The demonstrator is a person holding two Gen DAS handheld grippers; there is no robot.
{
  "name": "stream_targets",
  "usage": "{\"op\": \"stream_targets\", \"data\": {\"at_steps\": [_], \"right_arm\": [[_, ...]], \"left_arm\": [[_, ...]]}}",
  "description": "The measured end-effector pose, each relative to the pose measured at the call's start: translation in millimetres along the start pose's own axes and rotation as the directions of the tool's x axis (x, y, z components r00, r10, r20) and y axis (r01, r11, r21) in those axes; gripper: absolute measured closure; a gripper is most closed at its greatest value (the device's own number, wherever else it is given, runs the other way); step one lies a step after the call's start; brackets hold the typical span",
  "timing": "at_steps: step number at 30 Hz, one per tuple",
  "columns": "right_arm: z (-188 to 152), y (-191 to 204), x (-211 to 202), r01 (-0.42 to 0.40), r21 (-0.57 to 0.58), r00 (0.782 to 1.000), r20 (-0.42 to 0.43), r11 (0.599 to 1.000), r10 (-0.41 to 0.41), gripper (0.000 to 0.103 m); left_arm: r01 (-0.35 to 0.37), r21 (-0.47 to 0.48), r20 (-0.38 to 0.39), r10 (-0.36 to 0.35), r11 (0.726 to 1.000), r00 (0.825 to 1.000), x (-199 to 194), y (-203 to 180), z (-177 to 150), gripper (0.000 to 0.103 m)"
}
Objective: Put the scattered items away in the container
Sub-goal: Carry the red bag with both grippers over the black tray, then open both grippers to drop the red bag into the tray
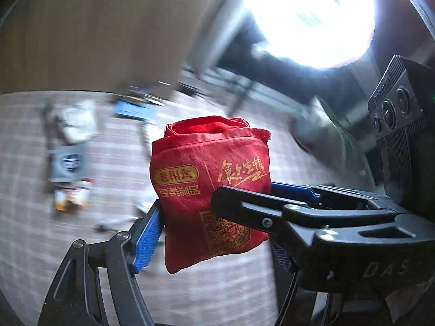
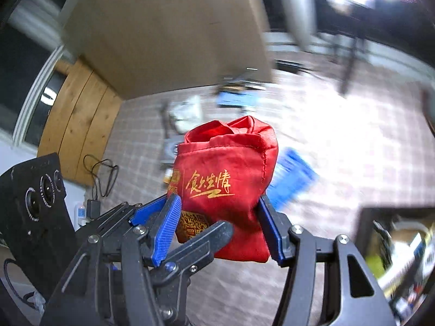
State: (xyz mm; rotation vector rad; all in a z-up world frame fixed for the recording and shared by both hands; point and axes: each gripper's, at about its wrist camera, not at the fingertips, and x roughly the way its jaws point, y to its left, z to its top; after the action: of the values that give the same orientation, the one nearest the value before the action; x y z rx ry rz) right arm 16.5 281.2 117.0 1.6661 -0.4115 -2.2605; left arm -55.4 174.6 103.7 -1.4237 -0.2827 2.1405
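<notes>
A red cloth pouch with gold Chinese lettering and a QR code is held up above a checked tabletop. My left gripper is shut on its lower part, with blue pads on both sides. My right gripper is shut on the same pouch from its own side. Each gripper's black fingers cross into the other's view. Several scattered items lie blurred on the checked cloth behind the pouch, among them a grey packet and a blue packet. A dark container with items inside shows at the right wrist view's lower right.
A large cardboard box stands at the back of the table. A wooden panel and a cable with a charger are at the left. A blue packet lies right of the pouch. A bright window glares above.
</notes>
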Motion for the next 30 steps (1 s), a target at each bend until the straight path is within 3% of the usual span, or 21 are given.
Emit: {"op": "stream_targets", "data": {"at_steps": [9, 18, 25, 30], "right_arm": [[-73, -113, -88, 0.091, 0.173, 0.992, 0.071, 0.981, -0.104, 0.046], [-133, -202, -162, 0.163, 0.327, 0.970, 0.118, 0.931, -0.211, 0.046], [-161, -237, -196, 0.188, 0.383, 0.957, 0.135, 0.904, -0.257, 0.046], [-167, -247, -209, 0.245, 0.382, 0.935, 0.151, 0.891, -0.322, 0.046]], "left_arm": [[0.125, 0.181, -0.135, -0.101, 0.976, 0.986, 45, -136, -38, 0.035], [0.244, 0.313, -0.263, -0.163, 0.918, 0.951, 78, -254, -84, 0.035], [0.272, 0.361, -0.300, -0.165, 0.892, 0.939, 91, -303, -98, 0.035], [0.253, 0.372, -0.305, -0.140, 0.893, 0.942, 104, -308, -96, 0.038]]}}
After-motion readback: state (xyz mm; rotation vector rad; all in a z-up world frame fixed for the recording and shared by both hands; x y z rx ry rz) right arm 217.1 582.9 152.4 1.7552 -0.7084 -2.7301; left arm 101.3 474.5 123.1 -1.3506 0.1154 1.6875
